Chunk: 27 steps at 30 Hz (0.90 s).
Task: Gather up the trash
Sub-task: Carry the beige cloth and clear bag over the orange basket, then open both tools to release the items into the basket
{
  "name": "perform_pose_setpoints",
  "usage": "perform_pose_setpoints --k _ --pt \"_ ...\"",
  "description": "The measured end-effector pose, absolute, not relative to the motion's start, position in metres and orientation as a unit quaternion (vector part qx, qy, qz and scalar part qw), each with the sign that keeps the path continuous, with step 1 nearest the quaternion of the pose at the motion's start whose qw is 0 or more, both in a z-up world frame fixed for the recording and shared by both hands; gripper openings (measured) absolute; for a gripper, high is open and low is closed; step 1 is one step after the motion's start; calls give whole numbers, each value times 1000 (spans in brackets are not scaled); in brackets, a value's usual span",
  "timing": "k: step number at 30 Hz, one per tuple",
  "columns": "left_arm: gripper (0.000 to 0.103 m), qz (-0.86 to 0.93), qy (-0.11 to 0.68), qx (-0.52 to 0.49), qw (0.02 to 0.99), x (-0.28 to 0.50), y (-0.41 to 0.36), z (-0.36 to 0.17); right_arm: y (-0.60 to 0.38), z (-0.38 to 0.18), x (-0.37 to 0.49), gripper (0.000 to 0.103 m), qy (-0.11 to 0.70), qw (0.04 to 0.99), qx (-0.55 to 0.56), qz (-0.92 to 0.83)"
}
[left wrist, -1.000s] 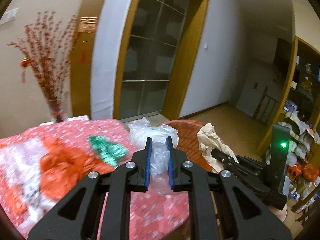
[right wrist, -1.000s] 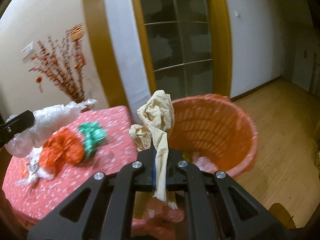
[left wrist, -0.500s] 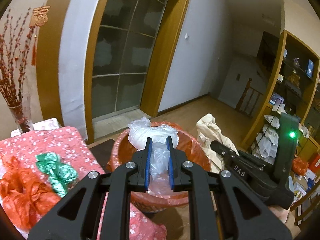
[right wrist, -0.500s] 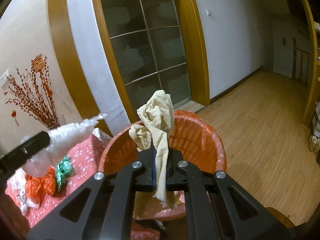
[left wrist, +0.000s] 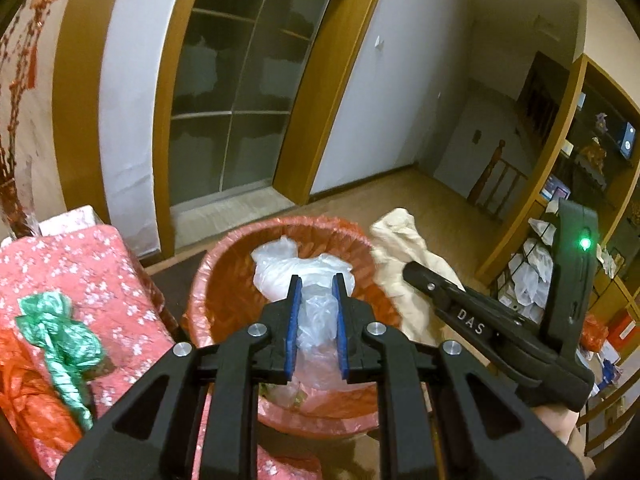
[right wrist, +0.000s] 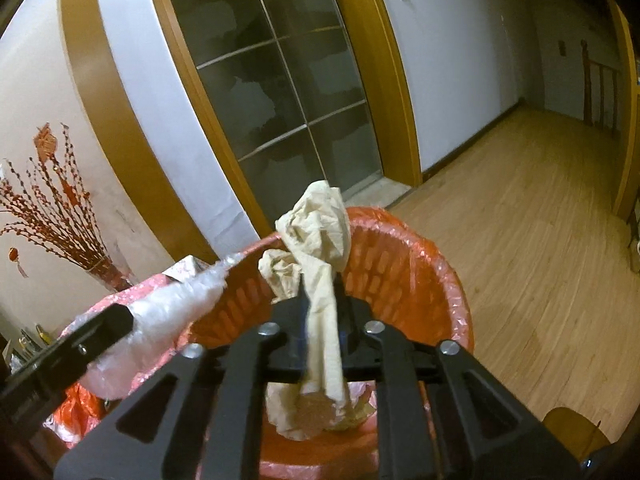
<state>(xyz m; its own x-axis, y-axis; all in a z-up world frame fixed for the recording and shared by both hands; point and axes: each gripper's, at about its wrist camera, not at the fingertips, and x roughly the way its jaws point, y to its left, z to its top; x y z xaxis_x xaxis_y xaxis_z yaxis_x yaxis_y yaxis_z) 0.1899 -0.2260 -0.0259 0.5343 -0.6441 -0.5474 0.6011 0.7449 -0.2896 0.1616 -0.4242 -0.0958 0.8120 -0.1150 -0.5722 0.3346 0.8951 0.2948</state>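
Note:
My left gripper is shut on a clear plastic bag and holds it over the mouth of the orange trash bin. My right gripper is shut on a crumpled beige paper and holds it above the same bin. In the left wrist view the right gripper comes in from the right with the beige paper at the bin's right rim. In the right wrist view the left gripper's finger shows at the left with the clear bag.
A table with a red flowered cloth stands left of the bin, with a green bag and an orange bag on it. A vase of red branches stands behind. Shelves are at the right. Wooden floor lies beyond.
Both grippers have moved from over the table to above the orange bin, each still holding its trash. The bin now fills the middle of both views.

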Motion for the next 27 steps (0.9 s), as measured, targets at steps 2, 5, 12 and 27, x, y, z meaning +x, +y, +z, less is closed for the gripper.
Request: perform_pose_setpoints --k 2,5,12,27 --pt "31 -355 336 -32 872 193 -229 -30 -425 -98 162 35 285 931 196 -121" --pt "48 -346 343 -31 873 193 -226 -35 -427 -101 161 36 287 928 198 -127" --pt "61 -307 346 -24 886 188 -203 -36 -429 -108 144 37 290 924 200 -147" --pt "82 -161 297 12 941 141 -105 -27 -348 -101 122 48 296 940 144 -92"
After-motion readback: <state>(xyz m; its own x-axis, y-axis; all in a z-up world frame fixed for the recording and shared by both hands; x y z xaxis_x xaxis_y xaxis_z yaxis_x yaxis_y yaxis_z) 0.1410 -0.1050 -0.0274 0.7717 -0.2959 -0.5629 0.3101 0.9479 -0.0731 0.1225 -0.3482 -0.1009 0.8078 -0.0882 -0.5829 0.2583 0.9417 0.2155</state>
